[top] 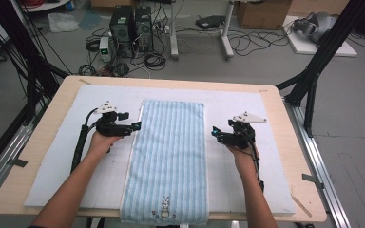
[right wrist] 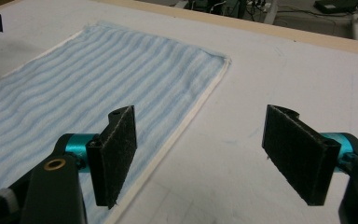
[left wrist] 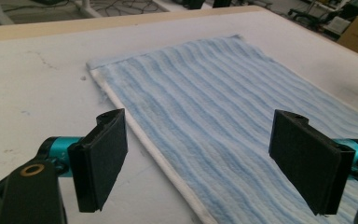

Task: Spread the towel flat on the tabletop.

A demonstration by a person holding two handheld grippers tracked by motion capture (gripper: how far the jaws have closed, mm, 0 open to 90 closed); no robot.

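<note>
Beyond my table (top: 52, 97) the grey floor (top: 266, 71) is strewn with cables (top: 247, 42); two computer towers (top: 131, 26) stand far left, a cardboard box (top: 261, 13) far right.

Cut off and too small to read

The striped towel (top: 166, 161) runs over the near edge of the bench (top: 52, 99) and out of the high view's bottom; its small bunny embroidery (top: 165, 208) is too tiny for detail, and both gripper views crop the towel's near end.

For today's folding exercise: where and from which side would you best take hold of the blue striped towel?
Probably the two far corners of the towel, left gripper and right gripper each coming in from its own long side: it lies flat, with only thin hemmed edges to pinch.
</note>
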